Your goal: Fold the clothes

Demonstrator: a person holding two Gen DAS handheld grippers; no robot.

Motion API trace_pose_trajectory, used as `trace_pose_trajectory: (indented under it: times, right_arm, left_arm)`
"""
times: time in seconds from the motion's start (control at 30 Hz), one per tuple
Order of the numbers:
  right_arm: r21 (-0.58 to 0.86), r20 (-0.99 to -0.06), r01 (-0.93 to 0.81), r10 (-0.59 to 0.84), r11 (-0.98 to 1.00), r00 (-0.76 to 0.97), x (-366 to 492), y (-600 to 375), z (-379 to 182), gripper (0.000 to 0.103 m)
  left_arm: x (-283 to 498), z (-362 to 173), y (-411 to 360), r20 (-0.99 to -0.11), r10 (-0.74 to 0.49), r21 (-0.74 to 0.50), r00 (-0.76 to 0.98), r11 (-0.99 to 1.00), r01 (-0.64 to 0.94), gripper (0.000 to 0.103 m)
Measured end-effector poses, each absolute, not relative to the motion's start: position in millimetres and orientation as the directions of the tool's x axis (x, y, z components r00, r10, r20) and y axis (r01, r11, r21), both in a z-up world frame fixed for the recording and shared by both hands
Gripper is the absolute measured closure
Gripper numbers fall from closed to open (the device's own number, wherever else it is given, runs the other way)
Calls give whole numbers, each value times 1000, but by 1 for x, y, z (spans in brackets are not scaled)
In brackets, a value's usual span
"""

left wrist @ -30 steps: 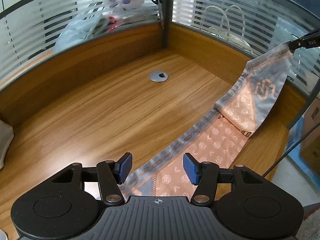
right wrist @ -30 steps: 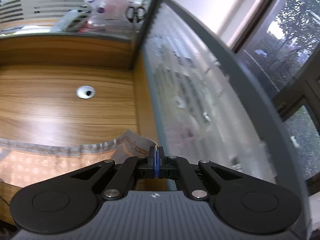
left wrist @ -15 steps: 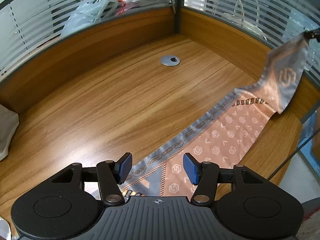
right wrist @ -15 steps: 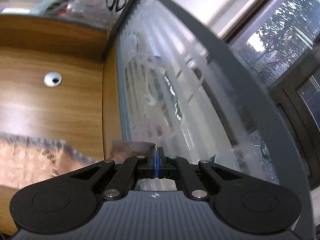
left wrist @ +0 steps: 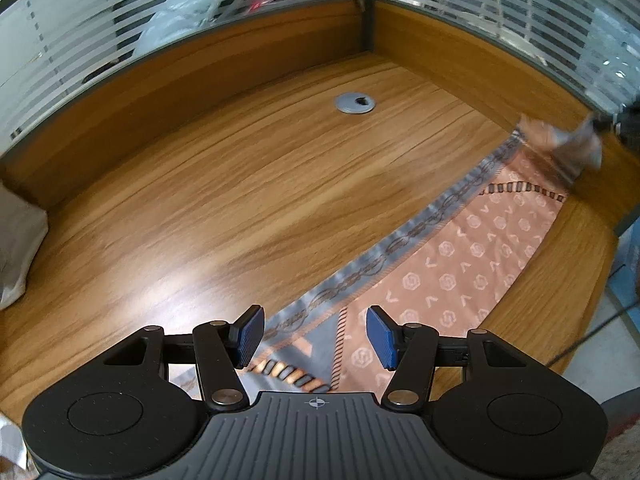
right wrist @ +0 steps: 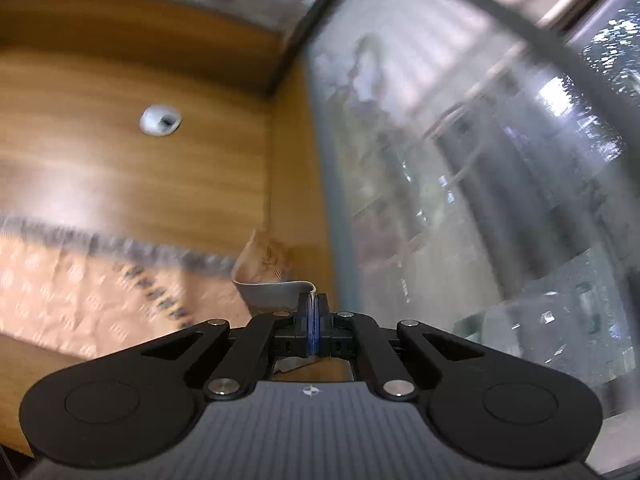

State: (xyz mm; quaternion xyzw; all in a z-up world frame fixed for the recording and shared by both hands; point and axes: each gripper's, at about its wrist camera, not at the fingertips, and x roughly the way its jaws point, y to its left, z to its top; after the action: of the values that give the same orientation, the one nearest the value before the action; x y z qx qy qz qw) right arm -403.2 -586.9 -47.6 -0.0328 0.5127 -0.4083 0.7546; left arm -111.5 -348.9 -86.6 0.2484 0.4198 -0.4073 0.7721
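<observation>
A long pink scarf (left wrist: pixel 452 268) with a grey chain-pattern border lies along the wooden desk (left wrist: pixel 224 200) from front to far right. My left gripper (left wrist: pixel 316 336) is open, its blue pads on either side of the scarf's near end, not closed on it. My right gripper (right wrist: pixel 313 314) is shut on the scarf's far end (right wrist: pixel 276 292), held low by the desk's right partition. In the left wrist view it shows blurred at the far right (left wrist: pixel 612 124), with the scarf end (left wrist: pixel 560 148) hanging from it.
A grey cable grommet (left wrist: pixel 355 103) sits in the desk's far middle. Frosted glass partitions (left wrist: pixel 120 40) wall the back and right. A white cloth bundle (left wrist: pixel 16 248) lies at the left edge. The desk's front right edge (left wrist: pixel 576 280) drops to the floor.
My right gripper has come down with the scarf's far end, so more of the scarf lies flat on the desk. My left gripper has edged forward over the near end.
</observation>
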Motion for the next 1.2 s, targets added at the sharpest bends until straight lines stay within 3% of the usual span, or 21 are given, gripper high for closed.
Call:
trace_pose_trajectory:
  times: [0.4, 0.43, 0.57, 0.77, 1.2]
  right_arm:
    - [-351, -842, 600, -523, 718, 133, -393, -574, -113, 101]
    - [-341, -848, 599, -512, 725, 137, -390, -573, -115, 96]
    - [-296, -864, 586, -473, 754, 172, -379, -565, -117, 60]
    - [-218, -878, 554, -409, 803, 247, -355, -538, -96, 41]
    - [-69, -901, 556, -291, 828, 322, -256, -472, -86, 39]
  left_arm:
    - [-90, -107, -290, -850, -288, 102, 441, 731, 675, 43]
    - [-87, -108, -282, -852, -269, 107, 449, 750, 652, 43]
    - [-77, -110, -248, -857, -219, 85, 466, 832, 548, 43]
    - [-64, -115, -183, -859, -145, 50, 491, 931, 362, 43]
    - [-35, -125, -14, -866, 44, 80, 499, 995, 51, 43]
